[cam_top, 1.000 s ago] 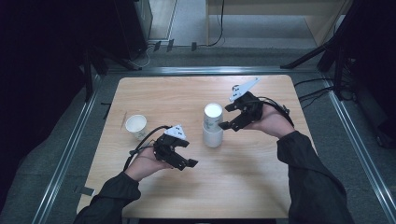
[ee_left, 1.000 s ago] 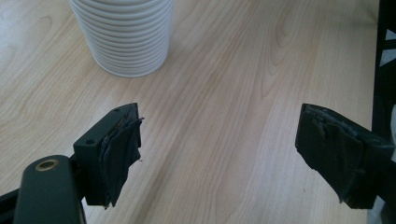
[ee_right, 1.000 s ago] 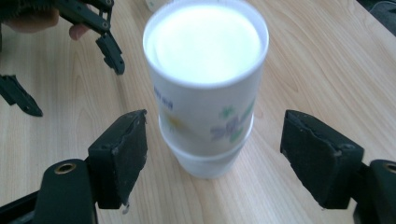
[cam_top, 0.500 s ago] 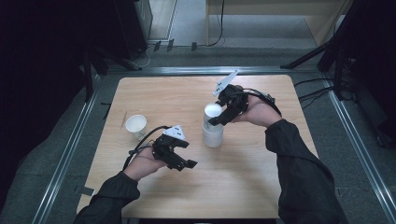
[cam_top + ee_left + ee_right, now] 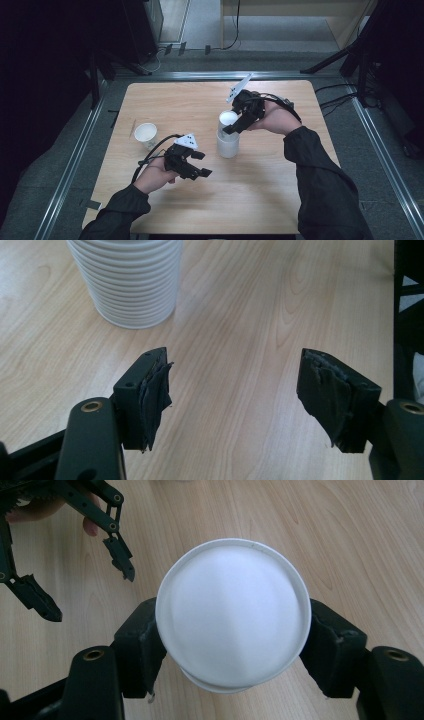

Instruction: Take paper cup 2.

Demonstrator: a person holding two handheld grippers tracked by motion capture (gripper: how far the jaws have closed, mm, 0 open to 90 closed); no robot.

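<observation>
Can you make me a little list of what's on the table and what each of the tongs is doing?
table: light wood
cup stack: white ribbed cups, upside down, near the middle
single cup: white, upright, alone at the left
right tongs: have just been closing; their pads sit against both sides of the cup stack's top
left tongs: wide open, nothing between them, low over bare wood near the stack
likely next: lifting the top cup off, perhaps
</observation>
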